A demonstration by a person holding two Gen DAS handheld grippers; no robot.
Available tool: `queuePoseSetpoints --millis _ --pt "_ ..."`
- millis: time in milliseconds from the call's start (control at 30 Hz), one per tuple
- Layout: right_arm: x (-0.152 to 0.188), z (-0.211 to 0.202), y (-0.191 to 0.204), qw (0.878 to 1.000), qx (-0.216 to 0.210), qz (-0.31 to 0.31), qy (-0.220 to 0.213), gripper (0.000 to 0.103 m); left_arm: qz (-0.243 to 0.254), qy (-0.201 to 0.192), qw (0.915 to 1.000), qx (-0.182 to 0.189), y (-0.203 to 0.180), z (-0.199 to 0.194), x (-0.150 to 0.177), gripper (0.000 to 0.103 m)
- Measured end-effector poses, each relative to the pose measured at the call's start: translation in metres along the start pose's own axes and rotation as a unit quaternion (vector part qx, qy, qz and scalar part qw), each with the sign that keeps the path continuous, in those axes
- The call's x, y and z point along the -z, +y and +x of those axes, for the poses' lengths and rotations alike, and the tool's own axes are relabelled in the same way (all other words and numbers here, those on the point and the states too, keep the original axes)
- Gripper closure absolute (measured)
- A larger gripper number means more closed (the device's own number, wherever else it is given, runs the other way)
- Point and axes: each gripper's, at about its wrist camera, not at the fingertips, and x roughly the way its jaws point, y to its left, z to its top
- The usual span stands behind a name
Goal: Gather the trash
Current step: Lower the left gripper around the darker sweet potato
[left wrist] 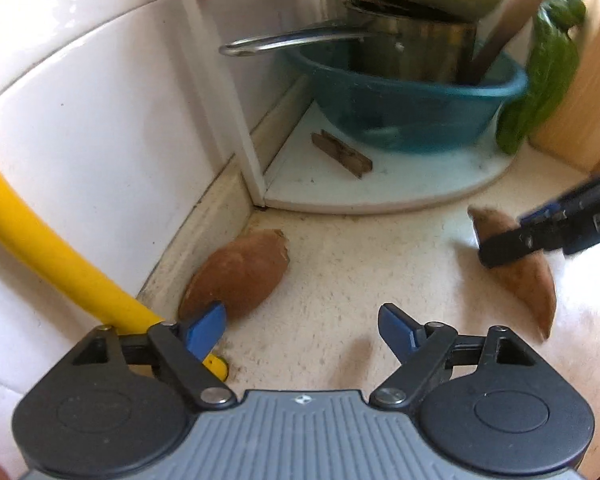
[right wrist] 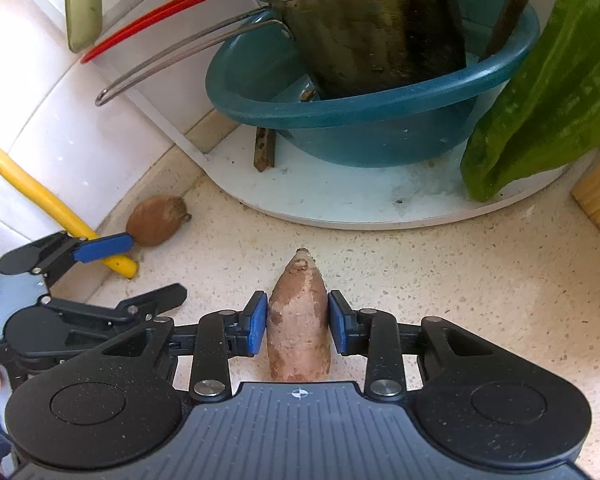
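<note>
We saw pointed sweet potato (right wrist: 298, 320) nearest, lying on speckled counter (right wrist: 460, 280) between blue pads (right wrist: 258, 324) of right gripper (right wrist: 298, 322), narrow, both touching it. Left gripper (left wrist: 302, 326) stood wide, empty; rounder sweet potato (left wrist: 240, 272) at its 11 o'clock, beside wall. Teal basin (right wrist: 360, 120) at 12 o'clock.

Browns, teal and green on a speckled table

The table (right wrist: 460, 280) was cream with brown flecks; both sweet potato pieces (right wrist: 298, 320) (left wrist: 236, 274) were reddish brown, the basin (right wrist: 360, 120) teal, the pepper (right wrist: 548, 92) green, the hose (left wrist: 40, 236) yellow.
</note>
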Motion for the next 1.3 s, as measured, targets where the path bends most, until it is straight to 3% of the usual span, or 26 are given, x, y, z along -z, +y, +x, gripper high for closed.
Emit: queuePoseSetpoints --millis 67,100,167,200,300,400,500,600,733,833,867,900,933,967,1000,1067,1133,1233,1300 --pt "0.001 -0.004 -0.005 1.0 -0.004 0.002 -0.002 0.063 -0.001 0.01 0.9999 0.003 -0.004 0.004 0.0 0.018" --pt "0.001 -0.005 -0.007 1.0 -0.006 0.006 -0.002 0.063 -0.002 0.035 0.9987 0.037 -0.005 0.007 0.002 0.042" --pt "0.005 -0.012 -0.013 1.0 -0.008 0.012 -0.001 0.062 -0.004 0.052 0.9889 0.139 -0.012 -0.002 0.006 0.047" --pt "0.007 -0.015 -0.017 1.0 -0.007 0.014 0.0 0.062 0.018 0.058 0.9852 0.161 -0.021 -0.007 0.008 0.051" --pt "0.012 -0.024 -0.025 1.0 -0.006 0.022 -0.001 0.062 0.08 0.024 0.9912 0.103 -0.038 -0.024 0.008 0.05" --pt "0.013 -0.028 -0.031 1.0 -0.01 0.03 -0.002 0.062 0.085 -0.017 0.9959 0.027 -0.029 -0.023 -0.008 0.03" --pt "0.016 -0.029 -0.027 1.0 -0.005 0.026 -0.006 0.061 0.08 -0.01 0.9965 -0.019 -0.019 0.006 -0.024 0.03" --pt "0.017 -0.028 -0.025 1.0 -0.008 0.025 -0.009 0.061 0.106 0.009 0.9925 -0.059 -0.016 0.037 -0.029 0.031" --pt "0.017 -0.029 -0.028 0.999 -0.018 0.033 -0.013 0.061 0.111 0.017 0.9922 -0.055 -0.024 0.052 -0.029 0.012" --pt "0.019 -0.031 -0.033 0.999 -0.025 0.038 -0.016 0.062 0.103 0.02 0.9938 -0.037 -0.031 0.042 -0.026 0.012" --pt "0.02 -0.031 -0.034 0.999 -0.027 0.039 -0.016 0.062 0.091 0.022 0.9956 0.0 -0.034 0.03 -0.026 0.012" --pt "0.02 -0.032 -0.035 0.999 -0.03 0.042 -0.017 0.062 0.073 0.036 0.9931 0.085 -0.036 0.017 -0.026 0.017" --pt "0.021 -0.032 -0.036 0.998 -0.032 0.045 -0.016 0.062 0.055 0.054 0.9829 0.167 -0.038 0.008 -0.025 0.029" --pt "0.021 -0.033 -0.038 0.998 -0.033 0.047 -0.015 0.062 0.053 0.058 0.9764 0.201 -0.044 0.0 -0.022 0.032" --pt "0.021 -0.033 -0.039 0.998 -0.033 0.048 -0.016 0.062 0.068 0.042 0.9801 0.182 -0.051 -0.008 -0.022 0.032" --pt "0.022 -0.035 -0.04 0.998 -0.032 0.049 -0.015 0.062 0.099 0.0 0.9897 0.104 -0.058 -0.015 -0.019 0.026" --pt "0.021 -0.035 -0.038 0.999 -0.026 0.044 -0.013 0.061 0.082 0.005 0.9946 0.064 -0.056 -0.003 -0.018 0.022" --pt "0.025 -0.039 -0.033 0.999 -0.012 0.03 -0.011 0.06 0.025 0.038 0.994 0.099 -0.048 0.018 -0.012 0.016" --pt "0.03 -0.043 -0.028 1.0 0.006 0.008 -0.009 0.06 0.032 0.036 0.9924 0.113 -0.059 0.021 -0.006 0.016"
